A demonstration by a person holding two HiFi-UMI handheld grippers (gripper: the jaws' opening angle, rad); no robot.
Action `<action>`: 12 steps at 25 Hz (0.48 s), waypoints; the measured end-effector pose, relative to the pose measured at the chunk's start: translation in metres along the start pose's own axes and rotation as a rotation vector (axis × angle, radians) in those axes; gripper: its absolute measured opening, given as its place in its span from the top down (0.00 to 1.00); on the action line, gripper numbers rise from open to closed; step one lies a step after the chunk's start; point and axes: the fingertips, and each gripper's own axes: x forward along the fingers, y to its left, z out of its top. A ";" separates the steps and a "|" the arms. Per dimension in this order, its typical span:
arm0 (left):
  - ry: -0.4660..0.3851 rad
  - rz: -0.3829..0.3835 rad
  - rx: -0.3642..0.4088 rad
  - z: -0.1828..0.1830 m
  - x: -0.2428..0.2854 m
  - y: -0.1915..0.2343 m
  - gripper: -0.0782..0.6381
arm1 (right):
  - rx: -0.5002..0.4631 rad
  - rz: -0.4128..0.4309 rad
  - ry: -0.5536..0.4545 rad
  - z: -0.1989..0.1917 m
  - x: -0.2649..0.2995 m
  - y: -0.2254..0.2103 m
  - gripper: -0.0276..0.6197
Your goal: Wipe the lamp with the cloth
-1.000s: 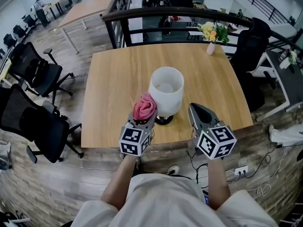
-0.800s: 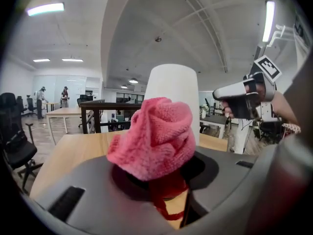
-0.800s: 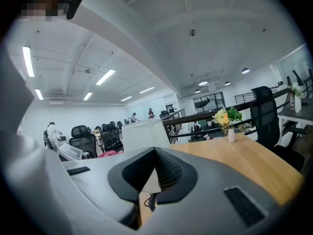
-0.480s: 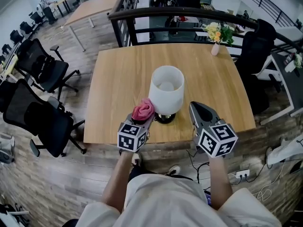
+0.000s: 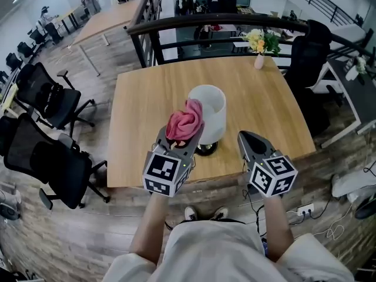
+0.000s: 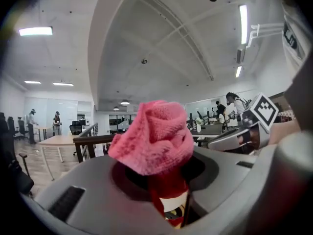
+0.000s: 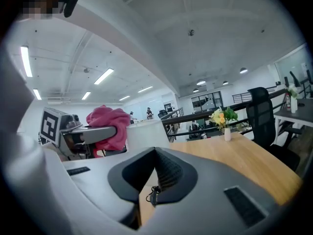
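Note:
A white lamp with a cylindrical shade and a black base stands near the front of the wooden table. My left gripper is shut on a bunched pink cloth, held up beside the shade's upper left rim. In the left gripper view the cloth bulges out above the jaws. My right gripper hovers shut and empty to the right of the lamp base. The right gripper view shows its closed jaws, the shade and the cloth beyond.
A small pink vase of flowers stands at the table's far right edge. Black office chairs sit left of the table, another chair to the right. A dark railing runs behind the table.
My left gripper has risen with the cloth from beside the lamp base to the level of the shade's top. The right gripper has kept still.

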 end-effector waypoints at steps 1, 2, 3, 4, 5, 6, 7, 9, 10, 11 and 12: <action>0.008 -0.009 -0.004 -0.001 0.003 -0.002 0.65 | -0.003 -0.004 -0.005 0.002 -0.003 0.004 0.94; 0.017 -0.021 -0.003 -0.004 0.006 -0.005 0.65 | -0.005 -0.012 -0.010 0.003 -0.005 0.006 0.94; 0.022 -0.034 0.001 -0.008 0.008 -0.008 0.65 | -0.007 -0.021 -0.016 0.005 -0.008 0.009 0.94; 0.024 -0.047 0.008 -0.012 0.010 -0.012 0.65 | -0.008 -0.031 -0.022 0.007 -0.009 0.011 0.94; 0.025 -0.058 0.013 -0.017 0.011 -0.014 0.65 | -0.010 -0.040 -0.028 0.009 -0.011 0.013 0.94; 0.028 -0.068 0.019 -0.021 0.011 -0.015 0.65 | -0.014 -0.049 -0.031 0.010 -0.012 0.016 0.94; 0.035 -0.077 0.025 -0.025 0.011 -0.016 0.65 | -0.020 -0.059 -0.031 0.011 -0.012 0.018 0.94; 0.051 -0.093 0.037 -0.034 0.010 -0.018 0.65 | -0.028 -0.078 -0.030 0.010 -0.015 0.023 0.94; 0.059 -0.102 0.043 -0.039 0.009 -0.020 0.65 | -0.030 -0.086 -0.030 0.009 -0.017 0.025 0.94; 0.067 -0.110 0.049 -0.044 0.009 -0.021 0.65 | -0.032 -0.092 -0.029 0.008 -0.018 0.027 0.94; 0.076 -0.117 0.055 -0.048 0.009 -0.022 0.65 | -0.033 -0.098 -0.028 0.008 -0.019 0.028 0.94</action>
